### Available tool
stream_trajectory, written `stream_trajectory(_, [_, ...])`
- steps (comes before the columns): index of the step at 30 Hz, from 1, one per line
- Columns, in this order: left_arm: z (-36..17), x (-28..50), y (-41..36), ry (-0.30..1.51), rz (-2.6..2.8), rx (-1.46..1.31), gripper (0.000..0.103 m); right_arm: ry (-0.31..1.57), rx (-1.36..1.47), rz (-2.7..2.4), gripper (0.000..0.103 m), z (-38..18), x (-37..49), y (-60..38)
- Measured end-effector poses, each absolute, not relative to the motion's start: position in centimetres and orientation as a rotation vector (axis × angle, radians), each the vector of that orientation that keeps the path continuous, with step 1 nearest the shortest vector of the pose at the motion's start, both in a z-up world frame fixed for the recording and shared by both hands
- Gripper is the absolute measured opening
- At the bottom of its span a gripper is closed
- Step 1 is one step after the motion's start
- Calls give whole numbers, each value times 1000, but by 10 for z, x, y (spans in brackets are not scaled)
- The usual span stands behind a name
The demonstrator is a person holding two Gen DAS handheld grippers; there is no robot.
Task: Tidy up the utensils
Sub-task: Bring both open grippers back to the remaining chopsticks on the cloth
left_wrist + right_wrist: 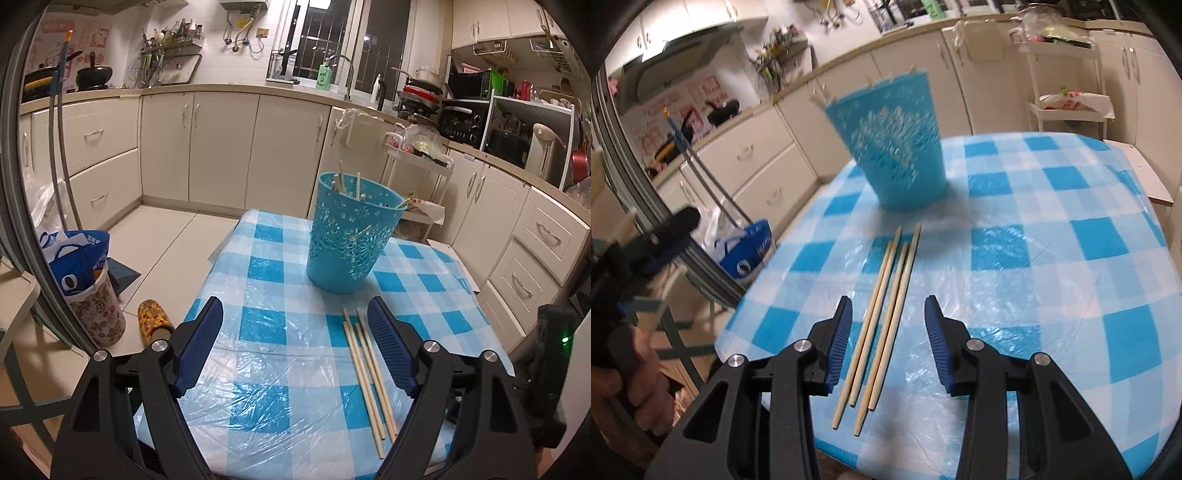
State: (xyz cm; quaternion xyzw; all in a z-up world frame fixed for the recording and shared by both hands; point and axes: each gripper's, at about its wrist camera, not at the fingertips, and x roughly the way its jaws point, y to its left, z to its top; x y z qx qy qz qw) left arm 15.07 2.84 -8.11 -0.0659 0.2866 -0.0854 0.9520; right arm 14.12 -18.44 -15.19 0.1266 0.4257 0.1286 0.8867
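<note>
While straddling four chopsticks [882,314], right gripper [888,325] unclenched, left gripper [295,343] gaping empty: needing closure, then probably basket [890,147] at twelve o'clock.

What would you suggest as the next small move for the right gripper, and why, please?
Probably lower the right gripper a little and close it on the chopsticks. Its jaws stand open astride the four sticks lying loose on the checked tablecloth, pads not pressing them, while the blue basket already holds others. The left gripper is open and empty.
</note>
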Motion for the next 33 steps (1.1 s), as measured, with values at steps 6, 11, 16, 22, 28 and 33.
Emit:
stream_trajectory(6, [-94,154,39,643,-152,-145,78,958,212,241,29,-172,159,-172])
stream_trajectory(11, [-106,158,38,684,-145,-130,78,980,194,211,24,-180,170,-172])
stream_trajectory(16, [-118,164,28,729,-160,-113,78,1005,155,183,23,-189,185,-168])
stream_trajectory(22, [-133,176,4,786,-208,-71,79,1004,36,172,8,-189,191,-165])
stream_trajectory(28, [-160,206,-36,885,-267,-8,79,1007,55,167,6,-188,179,-197])
stream_trajectory(33, [-181,228,-53,955,-244,32,78,1009,95,190,6,-188,173,-209])
